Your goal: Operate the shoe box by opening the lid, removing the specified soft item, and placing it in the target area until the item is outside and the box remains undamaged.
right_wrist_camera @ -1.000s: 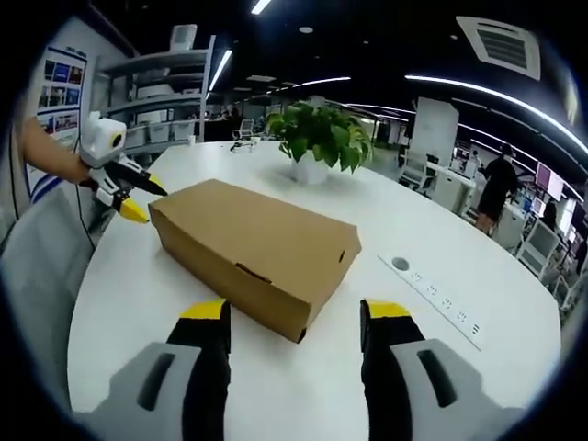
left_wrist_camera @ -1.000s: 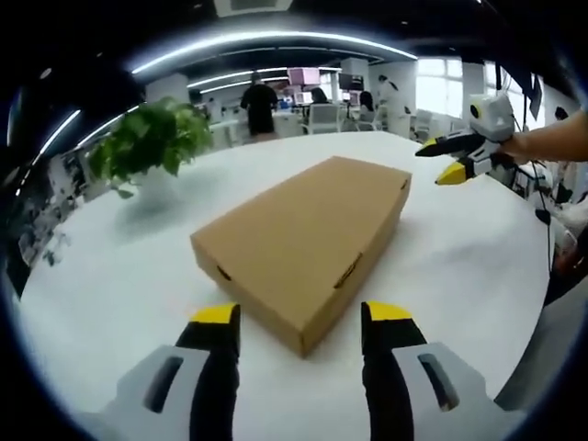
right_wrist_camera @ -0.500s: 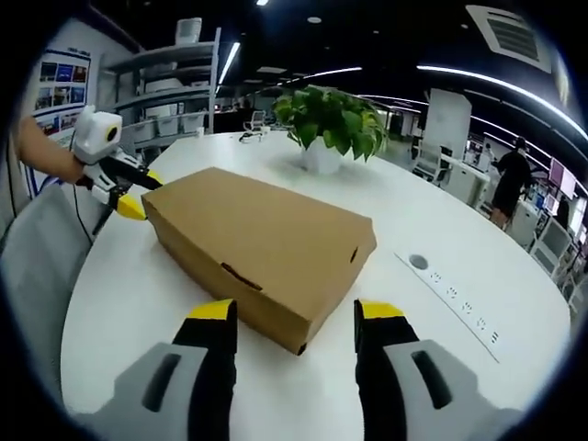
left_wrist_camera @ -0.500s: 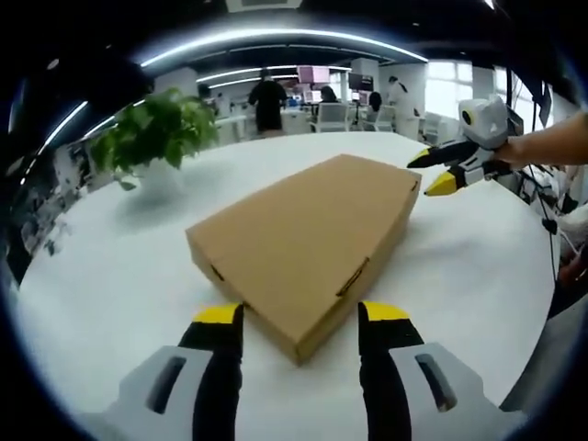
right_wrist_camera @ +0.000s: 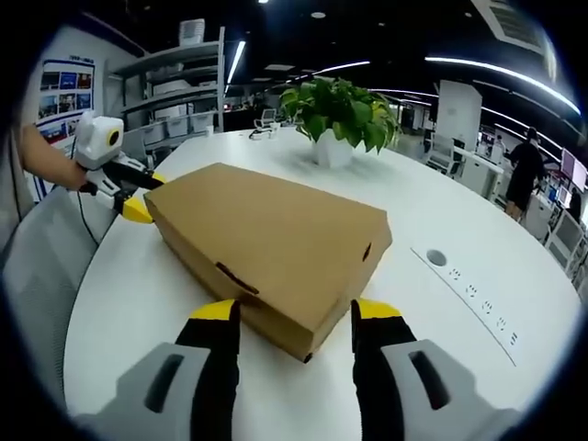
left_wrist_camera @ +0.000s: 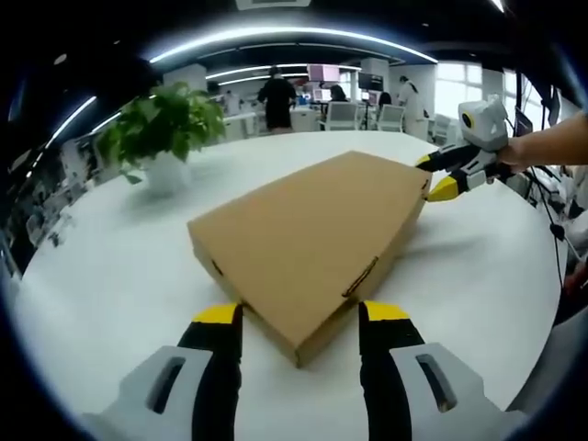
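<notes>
Now both grippers, left and right, spread wide at opposite corners of closed shoe box (lid down).

A closed brown cardboard shoe box fills mid-frame on the white round bench, its near corner between the right tool's open yellow-tipped jaws.

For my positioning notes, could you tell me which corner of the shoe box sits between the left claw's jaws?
The near corner of the shoe box, pointing at the camera between the left claw tips; the far corner lies by the right claw.
</notes>
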Available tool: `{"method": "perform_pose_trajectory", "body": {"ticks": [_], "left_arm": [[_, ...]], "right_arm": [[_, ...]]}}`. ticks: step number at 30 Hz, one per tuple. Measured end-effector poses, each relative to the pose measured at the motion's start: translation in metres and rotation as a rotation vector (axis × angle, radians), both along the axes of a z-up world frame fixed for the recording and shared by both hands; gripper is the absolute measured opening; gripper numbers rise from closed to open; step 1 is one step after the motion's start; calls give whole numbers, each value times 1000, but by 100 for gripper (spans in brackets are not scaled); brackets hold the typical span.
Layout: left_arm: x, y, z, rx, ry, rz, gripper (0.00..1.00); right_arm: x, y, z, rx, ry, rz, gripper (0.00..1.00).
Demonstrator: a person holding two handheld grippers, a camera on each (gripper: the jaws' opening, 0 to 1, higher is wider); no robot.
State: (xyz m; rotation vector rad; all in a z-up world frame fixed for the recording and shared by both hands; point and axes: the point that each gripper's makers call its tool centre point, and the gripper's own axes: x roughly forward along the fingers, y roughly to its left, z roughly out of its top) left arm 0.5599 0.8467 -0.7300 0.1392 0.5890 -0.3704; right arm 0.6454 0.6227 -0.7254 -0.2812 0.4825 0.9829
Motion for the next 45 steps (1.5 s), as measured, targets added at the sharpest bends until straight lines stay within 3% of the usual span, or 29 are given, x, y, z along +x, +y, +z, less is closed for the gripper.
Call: {"method": "perform_pose_trajectory", "body": {"ticks": [18,45], "left_arm": [[0,-1,0,-3,8,-3,49],[-5,19,-1,-1,47,-92,47]], "right_arm": [[-5,2,-2,20,25,-40,41],[-37,15,-1,37,58,-163,41]]}}
